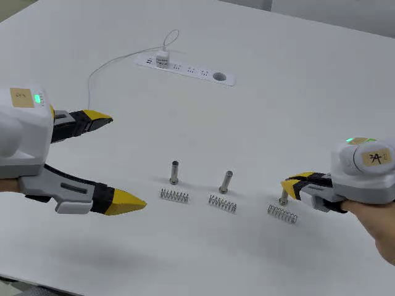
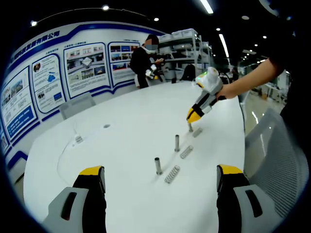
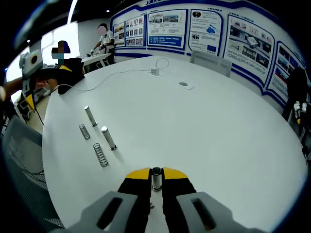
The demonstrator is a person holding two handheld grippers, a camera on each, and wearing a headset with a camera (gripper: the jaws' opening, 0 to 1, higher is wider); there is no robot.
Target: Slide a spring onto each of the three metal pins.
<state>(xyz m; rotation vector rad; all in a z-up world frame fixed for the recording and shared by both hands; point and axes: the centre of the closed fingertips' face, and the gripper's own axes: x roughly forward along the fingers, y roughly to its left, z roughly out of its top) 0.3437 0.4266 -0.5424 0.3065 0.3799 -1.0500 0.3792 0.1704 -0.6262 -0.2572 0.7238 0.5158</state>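
Our right gripper point(image 1: 289, 185) has its jaws pinched on the end pin point(image 3: 156, 180), the one to the right of the middle pin point(image 1: 226, 181), so we should hold it straight and not tip it. Our left gripper point(image 1: 126, 160), far left of the middle pin, is wide open and holds nothing. We think it should lift the spring point(image 1: 282, 213) lying right of the middle pin by one end and slip it over the top.

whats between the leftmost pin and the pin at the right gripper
The middle pin stands upright there, with a spring lying just in front of it, as the head view shows.
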